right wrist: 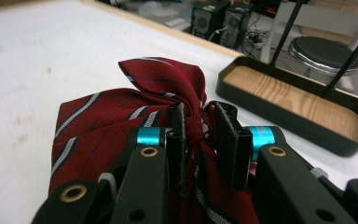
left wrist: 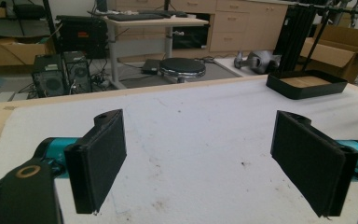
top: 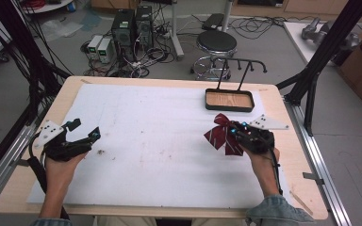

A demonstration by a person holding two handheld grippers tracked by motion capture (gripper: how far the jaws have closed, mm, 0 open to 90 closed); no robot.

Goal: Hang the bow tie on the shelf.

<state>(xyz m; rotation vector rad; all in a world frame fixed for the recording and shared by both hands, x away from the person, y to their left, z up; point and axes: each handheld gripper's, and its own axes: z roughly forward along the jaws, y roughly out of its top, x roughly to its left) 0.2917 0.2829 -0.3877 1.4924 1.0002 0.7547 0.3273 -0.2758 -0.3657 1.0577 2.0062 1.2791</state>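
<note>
**Red striped bow clamped in the right gripper, tray standing bare**

A black tray (top: 209, 104) is sitting near the far right edge of the table (top: 19, 188), on the white mat (top: 160, 141). Its wood-grain floor is lying bare, with nothing resting in it, and a thin black rack (top: 240, 63) is rising from its far side on two slanted rods.

The right gripper (top: 235, 131) is pinching a dark red bow (top: 222, 133) with pale stripes, just in front of the tray and toward the person. The right gripper view is showing what the high view is blurring: the two black jaws are pressing on the bow's (right wrist: 121, 121) knotted middle, with one loop puffing up beyond the jaws and the striped cloth spreading out to the side and below. The tray (right wrist: 354, 140) is standing close behind in that view, its wooden floor plainly uncovered.

The left gripper (top: 86, 129) is resting well apart from the bow, near the table's left edge, with its jaws spread wide and nothing between them. The left gripper view is showing small dark specks on the mat between the pads (left wrist: 100, 158), and the tray (left wrist: 279, 88) far across the table. Beyond the table a round black stool (top: 216, 43) and computer towers (top: 132, 26) are standing on the floor.
</note>
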